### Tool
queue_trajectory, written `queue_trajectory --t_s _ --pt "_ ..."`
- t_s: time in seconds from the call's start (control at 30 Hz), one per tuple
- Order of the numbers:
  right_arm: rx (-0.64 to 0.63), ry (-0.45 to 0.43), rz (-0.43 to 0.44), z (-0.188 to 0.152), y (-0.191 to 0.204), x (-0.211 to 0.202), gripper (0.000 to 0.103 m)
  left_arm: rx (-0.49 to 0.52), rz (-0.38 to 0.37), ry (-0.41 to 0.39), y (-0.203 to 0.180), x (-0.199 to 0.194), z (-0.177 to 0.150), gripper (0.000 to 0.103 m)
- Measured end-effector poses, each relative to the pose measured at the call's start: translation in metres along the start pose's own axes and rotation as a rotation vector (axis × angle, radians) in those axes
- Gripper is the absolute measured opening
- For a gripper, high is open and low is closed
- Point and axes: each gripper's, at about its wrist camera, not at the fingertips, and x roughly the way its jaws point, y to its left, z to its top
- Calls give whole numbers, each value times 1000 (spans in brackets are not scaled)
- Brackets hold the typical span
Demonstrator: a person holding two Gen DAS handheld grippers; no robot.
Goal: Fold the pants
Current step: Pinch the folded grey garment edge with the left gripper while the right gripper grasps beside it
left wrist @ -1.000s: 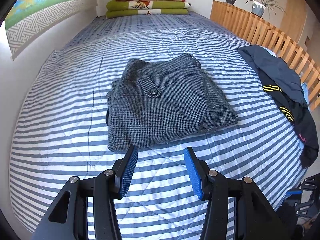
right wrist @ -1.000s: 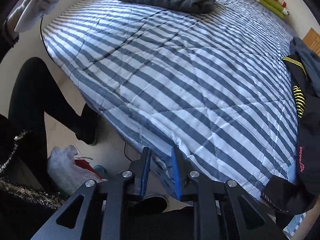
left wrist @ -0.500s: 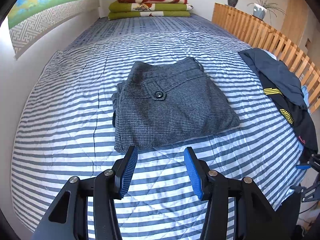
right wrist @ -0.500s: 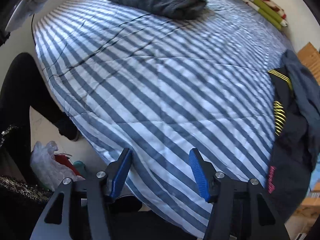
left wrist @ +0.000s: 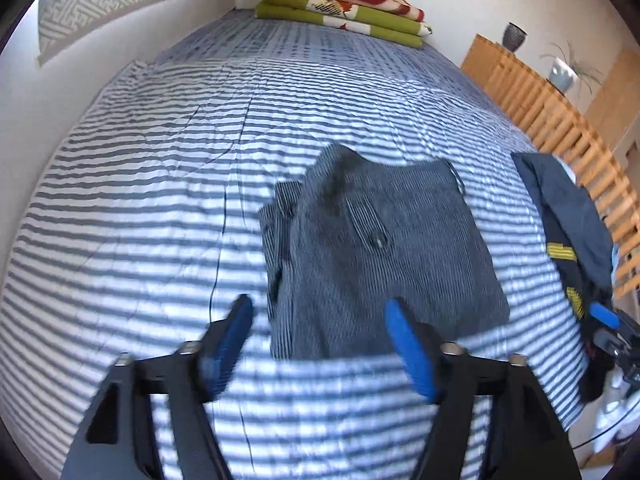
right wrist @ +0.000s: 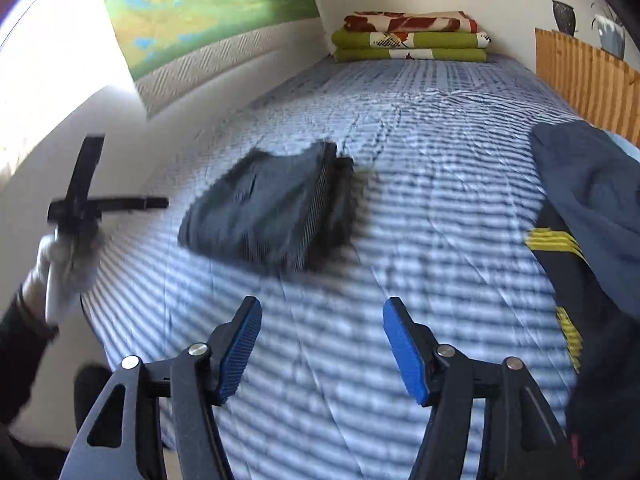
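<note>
The grey houndstooth pants (left wrist: 380, 256) lie folded into a compact rectangle on the blue-and-white striped bedspread (left wrist: 140, 208), button pocket facing up. My left gripper (left wrist: 318, 332) hovers open just in front of their near edge, nothing between its blue pads. In the right wrist view the same folded pants (right wrist: 272, 216) lie ahead and to the left, and my right gripper (right wrist: 322, 334) is open and empty above the bedspread (right wrist: 432, 208). The left gripper (right wrist: 92, 206) shows at the left edge there, held by a gloved hand (right wrist: 64, 264). Both views are motion-blurred.
A dark navy garment with yellow stripes (left wrist: 568, 236) lies at the bed's right edge, beside a wooden slatted rail (left wrist: 560, 120). Folded green and red blankets (left wrist: 344, 12) are stacked at the head of the bed. The wall runs along the left side.
The right gripper opened from nearly shut, then swung up from the bed's foot to face along the bed. The left gripper drifted left and tilted; the pants stayed put.
</note>
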Motion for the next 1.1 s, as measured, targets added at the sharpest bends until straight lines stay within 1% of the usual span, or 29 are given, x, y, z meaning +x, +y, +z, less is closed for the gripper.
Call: queue_trajectory --t_s 0.07,0.13,0.17,0.2,0.23,0.3,0.33,0.37,0.4,0.43,0.47,0.5,0.53,0.57,0.6,0.63,0.7,0.77,0.8,0.87,0.93,1.03,1.1 --pt "22 9 29 29 4 31 64 -27 24 14 7 17 15 80" --pt "43 36 81 56 13 65 64 -17 32 9 8 31 26 80" --pt "52 44 101 63 15 75 61 -4 43 6 6 36 31 80" --pt "59 55 108 72 17 90 53 14 60 9 4 45 35 80" --pt "58 68 95 80 19 104 52 21 74 20 3 55 40 80" --pt "67 95 95 93 20 135 52 9 70 49 7 74 47 80" --pt "79 124 112 96 19 153 52 4 61 61 9 83 49 80" --pt "90 151 132 96 17 168 52 8 77 68 11 93 51 80" --pt "92 171 126 96 15 179 51 33 91 77 13 100 51 80" --pt "85 195 88 96 12 190 48 45 131 87 14 110 50 80" --pt "80 215 42 96 8 199 35 43 139 102 17 118 49 81" --pt "99 228 22 97 -1 204 18 28 120 109 21 123 49 81" --pt "123 222 33 99 -7 201 14 21 108 107 23 124 49 81" --pt "145 203 50 99 -14 193 13 24 104 98 24 124 48 81" --pt "151 177 66 98 -17 181 15 37 105 89 23 124 47 81" --pt "145 159 102 97 -17 170 15 49 107 85 21 125 46 81" --pt "118 163 217 94 -14 154 15 60 106 84 18 128 45 81" --pt "63 187 277 88 -6 145 15 53 95 82 19 128 43 81" --pt "19 195 281 84 -1 142 15 47 88 83 20 128 44 81" --pt "-100 200 231 76 12 139 15 39 77 84 21 129 44 81" --pt "-190 224 216 70 23 144 16 36 71 84 21 128 44 81" --pt "-268 241 163 59 35 155 16 39 73 81 21 129 43 81" --pt "-273 238 162 55 36 159 16 43 76 80 22 128 43 81"
